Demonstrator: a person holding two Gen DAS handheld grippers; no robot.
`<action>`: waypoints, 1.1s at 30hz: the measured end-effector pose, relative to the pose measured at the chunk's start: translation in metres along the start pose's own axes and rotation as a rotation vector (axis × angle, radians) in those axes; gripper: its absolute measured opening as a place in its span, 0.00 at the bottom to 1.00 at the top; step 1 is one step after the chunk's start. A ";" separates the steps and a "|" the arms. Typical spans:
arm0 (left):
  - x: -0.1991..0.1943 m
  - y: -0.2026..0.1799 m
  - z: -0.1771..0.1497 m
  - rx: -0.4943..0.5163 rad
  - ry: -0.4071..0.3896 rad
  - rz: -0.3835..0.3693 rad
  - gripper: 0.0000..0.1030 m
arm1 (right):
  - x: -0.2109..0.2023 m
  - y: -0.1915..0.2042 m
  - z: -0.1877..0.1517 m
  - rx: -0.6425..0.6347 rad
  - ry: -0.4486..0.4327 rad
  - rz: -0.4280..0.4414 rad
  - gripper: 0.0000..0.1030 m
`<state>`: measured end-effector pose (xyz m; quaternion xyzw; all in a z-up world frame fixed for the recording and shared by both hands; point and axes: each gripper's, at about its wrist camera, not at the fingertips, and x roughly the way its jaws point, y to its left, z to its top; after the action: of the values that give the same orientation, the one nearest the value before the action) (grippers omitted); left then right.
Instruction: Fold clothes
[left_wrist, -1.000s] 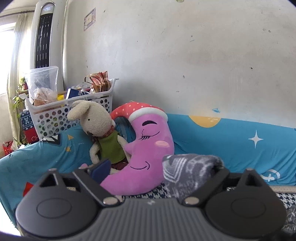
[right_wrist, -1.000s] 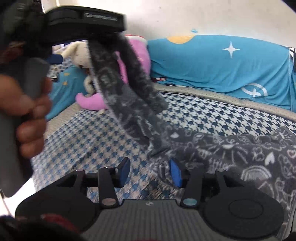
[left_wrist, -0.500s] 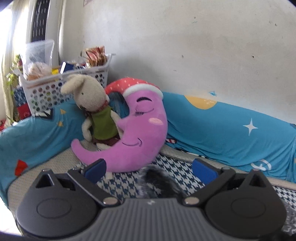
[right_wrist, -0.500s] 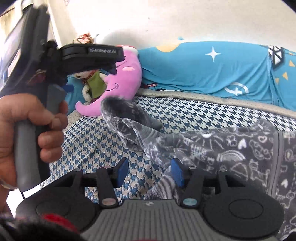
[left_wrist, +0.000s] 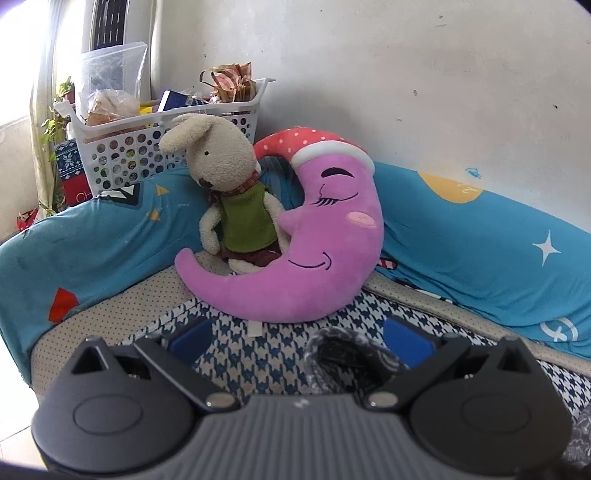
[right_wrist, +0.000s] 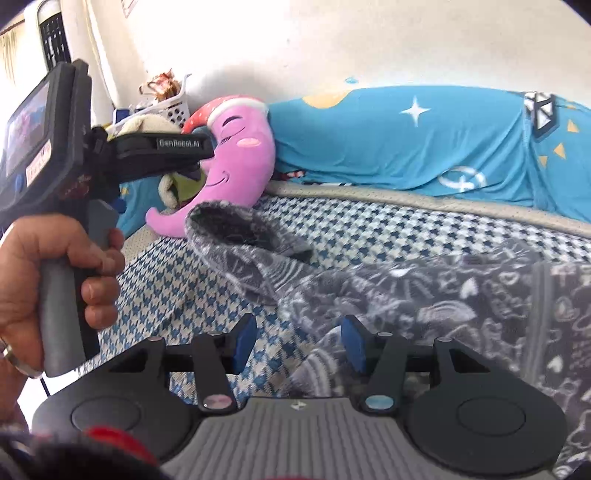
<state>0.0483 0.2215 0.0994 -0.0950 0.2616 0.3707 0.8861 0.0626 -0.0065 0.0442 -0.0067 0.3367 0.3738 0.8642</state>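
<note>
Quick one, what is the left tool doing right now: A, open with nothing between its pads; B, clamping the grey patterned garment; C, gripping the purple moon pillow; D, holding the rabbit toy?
A: the left tool stands wide open, above the dropped garment on the bed.

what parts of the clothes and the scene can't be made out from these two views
- Grey patterned garment: right wrist view cuts it off at the right and bottom edges, so its type and full shape stay unknown.
- Same garment, left wrist view: only a cuff-like opening shows; the left tool body hides the rest.
- Basket contents: too small and jumbled.
- Stuffed rabbit: mostly hidden behind the left tool in the right wrist view.
</note>
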 end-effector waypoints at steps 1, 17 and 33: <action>-0.002 -0.004 0.000 0.007 -0.003 -0.007 1.00 | -0.004 -0.003 0.001 0.009 -0.005 -0.009 0.50; -0.040 -0.089 -0.041 0.196 0.040 -0.263 1.00 | -0.060 -0.067 0.001 0.082 -0.009 -0.204 0.50; -0.074 -0.142 -0.088 0.346 0.051 -0.426 1.00 | -0.133 -0.160 -0.012 0.217 -0.092 -0.378 0.50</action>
<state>0.0707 0.0445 0.0613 -0.0045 0.3176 0.1232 0.9402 0.0941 -0.2102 0.0745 0.0406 0.3282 0.1667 0.9289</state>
